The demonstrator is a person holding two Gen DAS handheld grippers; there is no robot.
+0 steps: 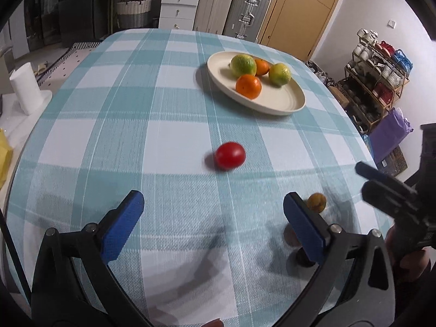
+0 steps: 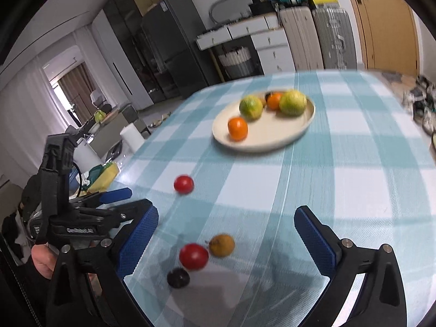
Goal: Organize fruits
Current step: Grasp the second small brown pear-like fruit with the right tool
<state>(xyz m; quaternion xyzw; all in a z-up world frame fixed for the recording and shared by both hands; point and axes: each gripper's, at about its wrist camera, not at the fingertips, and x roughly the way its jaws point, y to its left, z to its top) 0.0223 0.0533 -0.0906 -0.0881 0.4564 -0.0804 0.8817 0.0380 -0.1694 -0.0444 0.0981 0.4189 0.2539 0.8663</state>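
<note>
A cream plate (image 1: 283, 102) (image 2: 275, 133) on the checked tablecloth holds two green-yellow citrus fruits (image 1: 243, 64) (image 2: 251, 107) and two oranges (image 1: 248, 86) (image 2: 238, 128). A red tomato (image 1: 229, 155) (image 2: 184, 184) lies loose between the plate and my left gripper (image 1: 214, 212), which is open and empty. A small brown fruit (image 1: 317, 202) (image 2: 222, 244), a second red tomato (image 2: 193, 256) and a dark fruit (image 2: 178, 278) lie close together between the fingers of my right gripper (image 2: 226, 234), which is open and empty. The right gripper also shows in the left wrist view (image 1: 387, 188).
The table (image 1: 130, 114) is round with a teal and white checked cloth. A white paper roll (image 1: 26, 91) stands on a side surface to the left. Suitcases (image 1: 246, 13), drawers and a shelf rack (image 1: 378, 81) stand beyond the table.
</note>
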